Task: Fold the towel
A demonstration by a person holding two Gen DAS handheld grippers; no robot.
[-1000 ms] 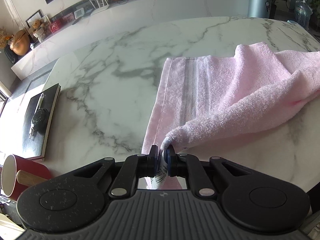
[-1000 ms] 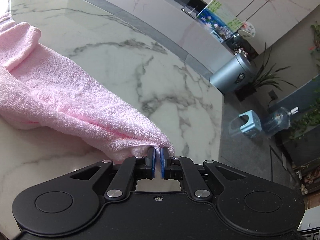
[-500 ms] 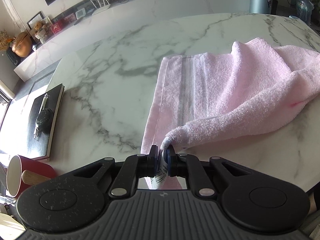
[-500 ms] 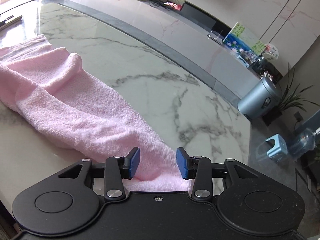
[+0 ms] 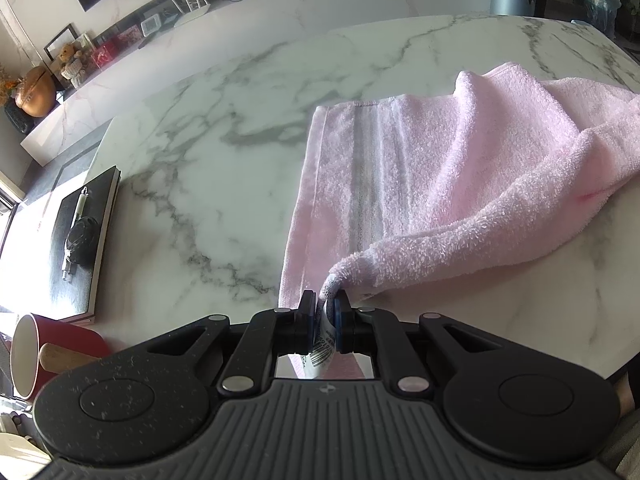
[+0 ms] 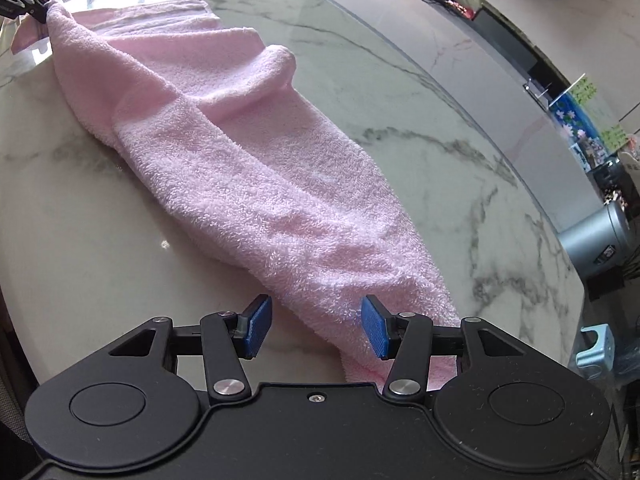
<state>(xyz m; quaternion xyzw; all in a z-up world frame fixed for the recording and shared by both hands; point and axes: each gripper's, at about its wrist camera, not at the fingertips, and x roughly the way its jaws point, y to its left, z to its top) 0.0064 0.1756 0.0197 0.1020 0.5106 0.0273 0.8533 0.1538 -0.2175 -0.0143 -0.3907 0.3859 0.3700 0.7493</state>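
A pink towel (image 5: 460,184) with a grey stripe lies bunched and part-folded on the marble table (image 5: 200,168). My left gripper (image 5: 323,312) is shut on a corner of the towel, with the white label hanging between its pads. In the right wrist view the towel (image 6: 256,168) stretches away toward the left gripper (image 6: 28,0) at the far top left. My right gripper (image 6: 316,326) is open, its blue pads standing either side of the towel's near end, which lies loose on the table.
A black book (image 5: 80,236) with a pen and cable on it lies at the table's left edge. A red mug (image 5: 44,352) stands near it. A grey bin (image 6: 596,236) and a blue stool (image 6: 600,346) stand on the floor beyond the table's right edge.
My right gripper opened and let go of the towel's end, then drew back and lifted; the towel's right end now lies on the table. The left gripper kept its hold.
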